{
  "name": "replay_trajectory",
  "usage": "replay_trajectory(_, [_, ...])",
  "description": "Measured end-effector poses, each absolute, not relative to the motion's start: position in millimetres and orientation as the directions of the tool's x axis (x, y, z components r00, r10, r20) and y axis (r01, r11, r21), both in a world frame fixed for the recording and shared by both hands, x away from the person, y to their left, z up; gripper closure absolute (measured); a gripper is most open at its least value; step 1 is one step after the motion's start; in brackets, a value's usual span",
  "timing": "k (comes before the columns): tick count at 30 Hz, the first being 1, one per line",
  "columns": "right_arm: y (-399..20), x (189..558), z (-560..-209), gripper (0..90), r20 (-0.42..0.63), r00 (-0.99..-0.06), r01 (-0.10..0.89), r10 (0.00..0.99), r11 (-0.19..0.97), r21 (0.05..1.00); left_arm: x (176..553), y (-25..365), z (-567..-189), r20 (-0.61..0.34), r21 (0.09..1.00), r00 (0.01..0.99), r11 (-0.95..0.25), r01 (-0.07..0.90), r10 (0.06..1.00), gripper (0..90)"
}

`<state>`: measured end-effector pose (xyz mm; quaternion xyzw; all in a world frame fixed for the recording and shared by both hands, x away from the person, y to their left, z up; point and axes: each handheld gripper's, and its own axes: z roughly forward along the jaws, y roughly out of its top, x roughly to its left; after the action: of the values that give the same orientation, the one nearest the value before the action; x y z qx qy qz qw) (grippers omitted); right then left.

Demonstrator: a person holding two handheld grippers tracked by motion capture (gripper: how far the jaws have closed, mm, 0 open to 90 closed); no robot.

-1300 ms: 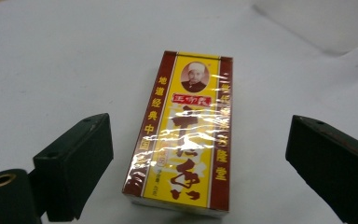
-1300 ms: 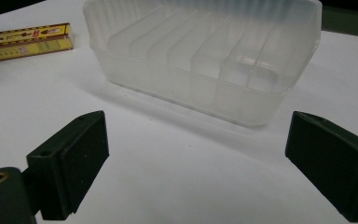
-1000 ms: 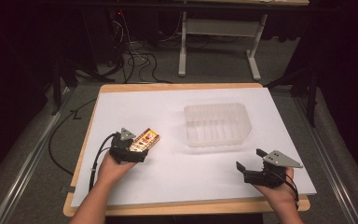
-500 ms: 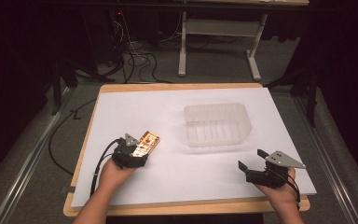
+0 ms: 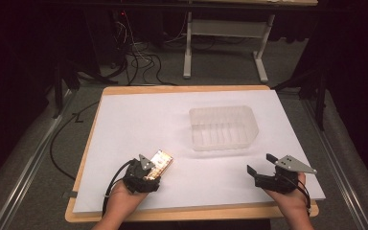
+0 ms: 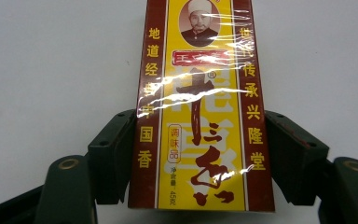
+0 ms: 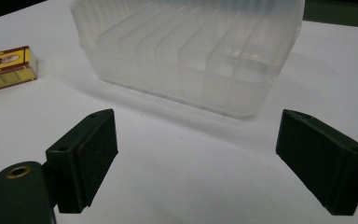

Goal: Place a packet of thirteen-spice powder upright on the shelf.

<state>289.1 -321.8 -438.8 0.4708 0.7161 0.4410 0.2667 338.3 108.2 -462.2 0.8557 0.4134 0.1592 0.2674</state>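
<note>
Left gripper view puts the box (image 6: 200,107) right between your jaws: its long axis runs straight away from you along the line of the left hand-held gripper (image 6: 200,156), and each jaw pad presses a long side of the box. So your left one is holding it, clamped across its narrow width near the close end, with most of the length sticking out ahead. The box is yellow and dark red under a shiny wrap, so I'd expect it could slip if the squeeze is light.

In the high view the box (image 5: 159,162) sits at the near left of the white surface (image 5: 139,124), in your left hand-held gripper (image 5: 149,170); whether it rests on the sheet or is slightly raised, I cannot tell. The tray (image 5: 224,127) lies ahead and to the right of it, well apart, and its ribbed inside looks empty.

Your right hand-held gripper (image 5: 258,165) is at the near right, jaws wide and holding nothing. From the right gripper view the tray (image 7: 186,51) is straight ahead and near, closer to this hand than to the left, but the box is already in your left.
</note>
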Motion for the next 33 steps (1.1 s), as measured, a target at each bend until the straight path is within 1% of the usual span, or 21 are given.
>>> replay_trajectory(2, [-322.7,289.5,-439.4,13.0,0.034,-0.414,0.440,0.910,0.167,0.882,344.4,110.0,-461.3,0.002,0.565,0.606,-0.500,0.656,0.796,31.3])
replay_trajectory(4, [-322.5,289.7,-439.8,13.1,0.037,-0.412,0.443,0.910,0.165,0.881,347.4,108.8,-459.0,0.003,0.549,0.616,-0.516,0.658,0.788,31.3])
replay_trajectory(7, [-321.9,290.3,-440.6,13.3,0.037,-0.410,0.447,0.911,0.166,0.879,351.3,106.0,-456.4,0.014,0.530,0.624,-0.536,0.658,0.781,28.3])
replay_trajectory(11, [-321.6,290.8,-440.8,13.5,0.036,-0.413,0.448,0.910,0.168,0.878,362.3,97.6,-451.8,0.014,0.470,0.647,-0.576,0.669,0.763,26.7])
replay_trajectory(23, [-325.5,290.2,-440.2,14.2,0.051,-0.404,0.452,0.913,0.151,0.879,387.0,87.7,-443.9,-0.015,0.340,0.683,-0.639,0.690,0.730,26.4])
replay_trajectory(25, [-325.3,290.4,-440.3,14.3,0.050,-0.406,0.453,0.913,0.153,0.879,388.4,87.6,-444.6,-0.025,0.334,0.684,-0.639,0.692,0.729,27.2])
replay_trajectory(27, [-325.1,290.6,-440.5,14.4,0.051,-0.406,0.454,0.912,0.153,0.878,391.5,88.2,-446.3,-0.045,0.307,0.693,-0.650,0.695,0.719,27.2])
replay_trajectory(33, [-324.6,291.3,-441.5,14.7,0.050,-0.407,0.460,0.912,0.157,0.874,393.3,86.8,-449.6,-0.058,0.299,0.699,-0.655,0.693,0.713,29.0])
